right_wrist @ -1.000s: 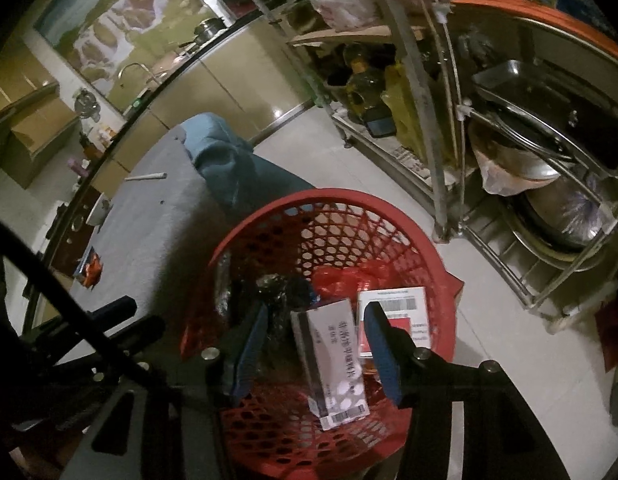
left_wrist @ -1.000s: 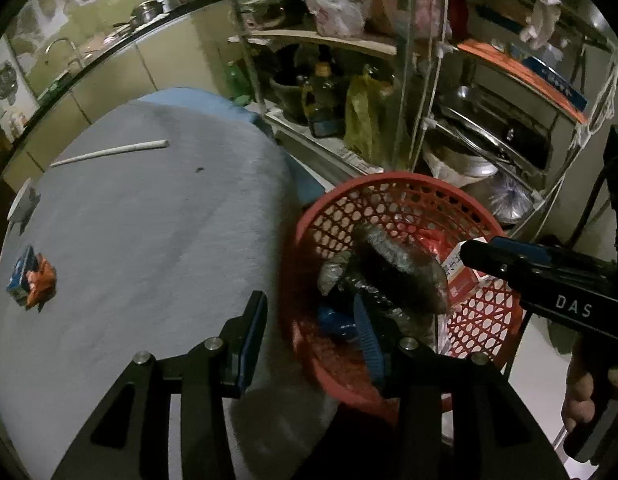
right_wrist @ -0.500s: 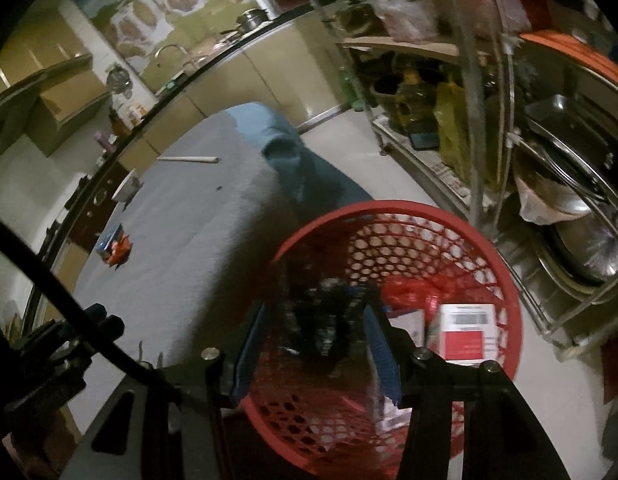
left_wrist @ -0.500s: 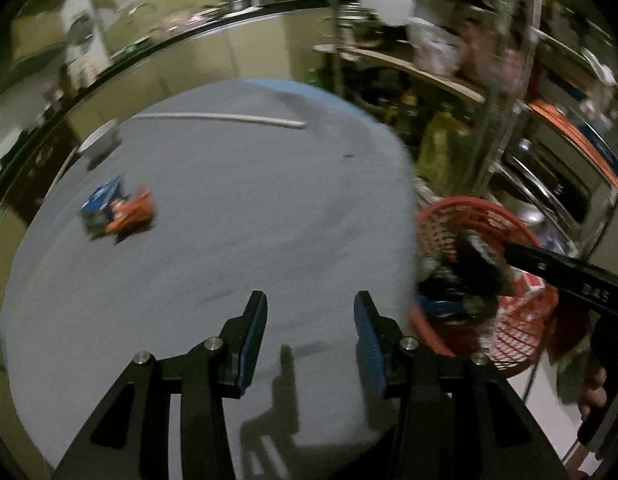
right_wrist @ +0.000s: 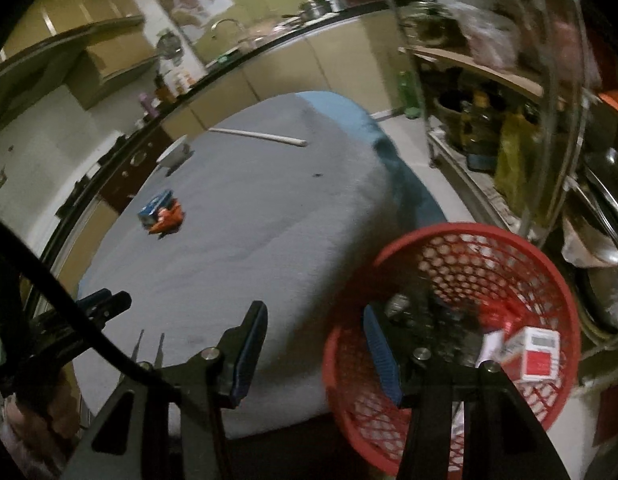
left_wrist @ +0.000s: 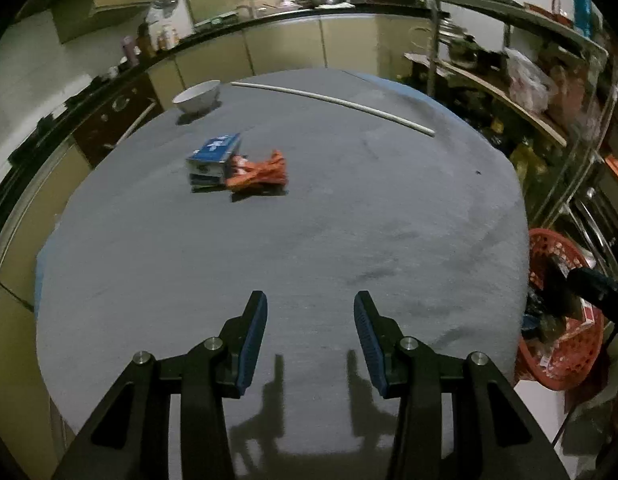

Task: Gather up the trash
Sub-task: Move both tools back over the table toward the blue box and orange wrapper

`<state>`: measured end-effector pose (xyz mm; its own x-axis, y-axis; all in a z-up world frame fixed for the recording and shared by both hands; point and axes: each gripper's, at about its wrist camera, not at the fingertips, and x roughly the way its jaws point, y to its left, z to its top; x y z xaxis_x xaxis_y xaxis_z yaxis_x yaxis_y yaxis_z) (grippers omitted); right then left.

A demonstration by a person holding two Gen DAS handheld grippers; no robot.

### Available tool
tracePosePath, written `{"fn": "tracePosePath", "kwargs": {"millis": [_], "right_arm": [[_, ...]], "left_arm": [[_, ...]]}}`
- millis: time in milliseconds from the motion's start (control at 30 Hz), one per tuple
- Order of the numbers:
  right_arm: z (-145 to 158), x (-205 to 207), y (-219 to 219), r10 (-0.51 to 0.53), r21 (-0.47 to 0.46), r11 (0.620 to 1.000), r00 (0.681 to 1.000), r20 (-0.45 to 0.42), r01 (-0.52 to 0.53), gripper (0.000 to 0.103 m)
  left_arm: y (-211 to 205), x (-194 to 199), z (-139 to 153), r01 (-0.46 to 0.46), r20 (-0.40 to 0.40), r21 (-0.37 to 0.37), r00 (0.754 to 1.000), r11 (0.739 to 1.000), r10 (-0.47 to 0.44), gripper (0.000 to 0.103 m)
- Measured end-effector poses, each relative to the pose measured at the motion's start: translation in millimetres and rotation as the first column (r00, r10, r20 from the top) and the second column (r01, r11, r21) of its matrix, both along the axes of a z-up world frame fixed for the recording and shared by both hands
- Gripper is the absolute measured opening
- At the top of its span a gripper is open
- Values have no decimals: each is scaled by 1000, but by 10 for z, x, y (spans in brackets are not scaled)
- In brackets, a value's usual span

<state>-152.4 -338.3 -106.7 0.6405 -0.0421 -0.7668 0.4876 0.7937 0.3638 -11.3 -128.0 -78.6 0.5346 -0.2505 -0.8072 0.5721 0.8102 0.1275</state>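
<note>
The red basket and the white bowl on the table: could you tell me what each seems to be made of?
Red basket: apparently moulded plastic, given the uniform colour and the regular holes through its wall. White bowl: probably glazed ceramic, smooth and evenly white with a thick rim, though white plastic cannot be ruled out.

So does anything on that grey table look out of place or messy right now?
Yes. A crumpled orange wrapper lies against a small blue box mid-table, loose litter not yet in the red basket beside the table. A long white stick lies slanted near the far edge, beside a white bowl.

Dim indoor light; claw shadows on grey table (left_wrist: 309,240); fisheye bending edges; right view motion-blurred.
</note>
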Motion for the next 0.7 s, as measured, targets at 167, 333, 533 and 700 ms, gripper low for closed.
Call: {"fn": "tracePosePath", "kwargs": {"millis": [167,333,533,700], "right_arm": [[64,257,200,68,-15,998,998,4,-68,54],[140,546,394,137,-35,990,990,15,-136,54],[212,890,592,209,-50,977,977,31,-207,54],[237,1159,745,257,-55,966,966,38,-254,54]], "left_arm": [[115,74,21,-22,7,-12,1000,1000,22,46],[230,132,36,-46,3,-25,999,999,46,46],[372,241,51,-79,2,-36,997,996,79,46],[487,354,51,-105,-3,-41,994,994,105,46]]}}
